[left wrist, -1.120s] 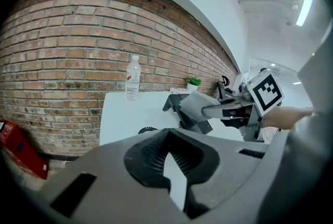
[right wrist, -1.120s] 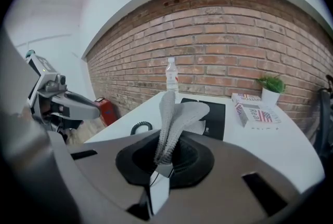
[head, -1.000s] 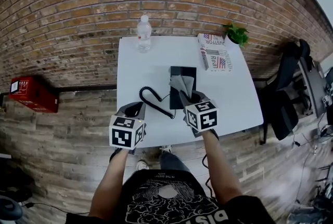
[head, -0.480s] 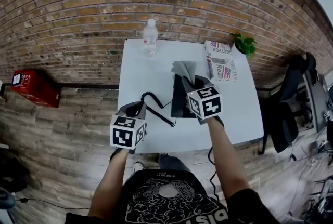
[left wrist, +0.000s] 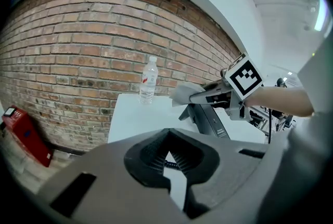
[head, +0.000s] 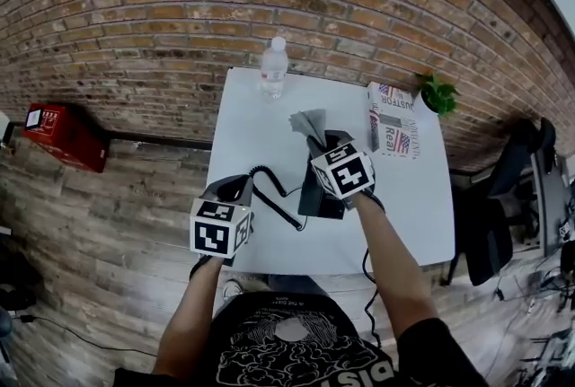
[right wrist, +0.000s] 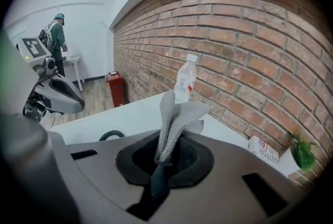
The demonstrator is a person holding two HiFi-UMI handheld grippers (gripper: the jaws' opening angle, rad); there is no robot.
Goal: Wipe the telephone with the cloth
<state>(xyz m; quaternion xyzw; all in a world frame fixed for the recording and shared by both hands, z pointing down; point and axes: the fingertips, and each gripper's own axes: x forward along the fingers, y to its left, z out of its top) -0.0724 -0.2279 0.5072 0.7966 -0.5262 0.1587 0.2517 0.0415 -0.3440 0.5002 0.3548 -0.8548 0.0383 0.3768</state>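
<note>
Telephone (head: pixel 308 197): one, apparently beneath the one cloth (head: pixel 310 123) gripped in right tongs (head: pixel 322 143).

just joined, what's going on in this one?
A person stands at a white table with a gripper in each hand. The right gripper is shut on a grey cloth and holds it at the far end of the black telephone; whether the cloth touches it is unclear. The left gripper hangs near the table's front edge by the coiled cord, jaw tips together, holding nothing.
</note>
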